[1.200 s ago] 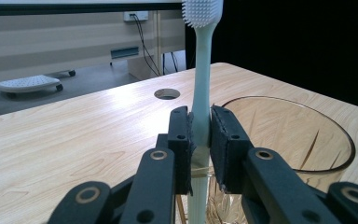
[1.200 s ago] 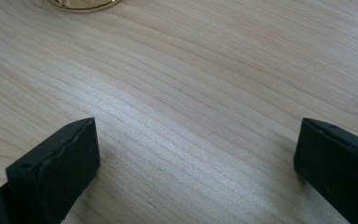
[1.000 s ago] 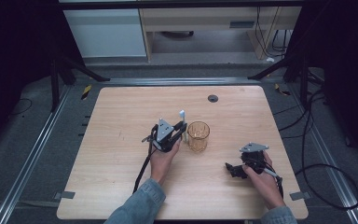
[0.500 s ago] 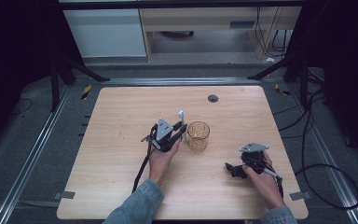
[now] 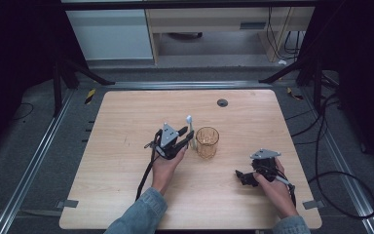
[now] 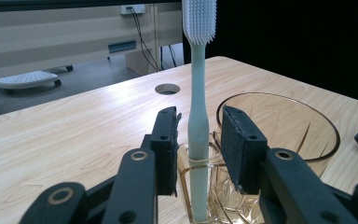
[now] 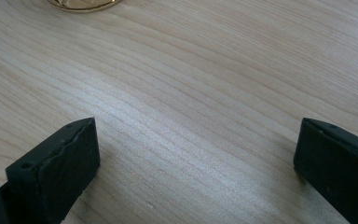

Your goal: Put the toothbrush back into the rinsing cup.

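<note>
Nothing's really moved since the earlier frames. Left gripper sits mid-worktop, jaws slightly apart around an upright toothbrush, amber glass just at its 3 o'clock. Right gripper, toward 5 o'clock, gapes wide over bare wood.

Your toothbrush is pale mint green with a ribbed lower handle and a head of soft white bristles; it stands upright, bristle head at the top, its lower end against the near wall of the glass, though you cannot tell whether it touches the table. Your glass is an amber, cut-patterned tumbler, standing upright and empty near the middle of the table, with the toothbrush just at its left side.
</note>
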The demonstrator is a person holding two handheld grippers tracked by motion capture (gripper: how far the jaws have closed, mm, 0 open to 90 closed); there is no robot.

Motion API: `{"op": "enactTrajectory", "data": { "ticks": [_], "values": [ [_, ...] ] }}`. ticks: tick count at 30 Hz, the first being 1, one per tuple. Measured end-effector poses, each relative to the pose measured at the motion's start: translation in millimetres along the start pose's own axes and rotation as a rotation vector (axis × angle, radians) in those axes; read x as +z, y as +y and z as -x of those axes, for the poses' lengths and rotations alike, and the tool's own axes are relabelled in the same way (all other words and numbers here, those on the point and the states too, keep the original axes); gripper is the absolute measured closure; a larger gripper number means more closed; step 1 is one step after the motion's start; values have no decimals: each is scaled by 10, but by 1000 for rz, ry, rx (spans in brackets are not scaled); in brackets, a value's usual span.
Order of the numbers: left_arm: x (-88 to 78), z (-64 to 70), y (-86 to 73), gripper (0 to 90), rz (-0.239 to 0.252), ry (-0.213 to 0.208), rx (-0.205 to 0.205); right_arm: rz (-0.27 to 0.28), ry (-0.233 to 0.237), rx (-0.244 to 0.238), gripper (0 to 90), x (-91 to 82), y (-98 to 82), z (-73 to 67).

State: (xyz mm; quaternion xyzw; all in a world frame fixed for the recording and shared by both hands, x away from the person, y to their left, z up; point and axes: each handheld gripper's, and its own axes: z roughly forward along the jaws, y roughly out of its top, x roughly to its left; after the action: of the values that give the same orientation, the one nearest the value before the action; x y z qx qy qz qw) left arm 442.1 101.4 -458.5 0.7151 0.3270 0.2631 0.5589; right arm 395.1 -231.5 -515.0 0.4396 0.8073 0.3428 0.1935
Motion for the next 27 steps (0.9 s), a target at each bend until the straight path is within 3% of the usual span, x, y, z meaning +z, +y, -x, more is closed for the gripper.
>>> {"op": "enactTrajectory", "data": {
  "ticks": [14,27],
  "values": [
    [-98,-24,49,574,-36,-16,25,0,0,1,5,0,0,-1],
    [-176,-65,94,444,-60,-16,12,0,0,1,6,0,0,-1]
  ]
}}
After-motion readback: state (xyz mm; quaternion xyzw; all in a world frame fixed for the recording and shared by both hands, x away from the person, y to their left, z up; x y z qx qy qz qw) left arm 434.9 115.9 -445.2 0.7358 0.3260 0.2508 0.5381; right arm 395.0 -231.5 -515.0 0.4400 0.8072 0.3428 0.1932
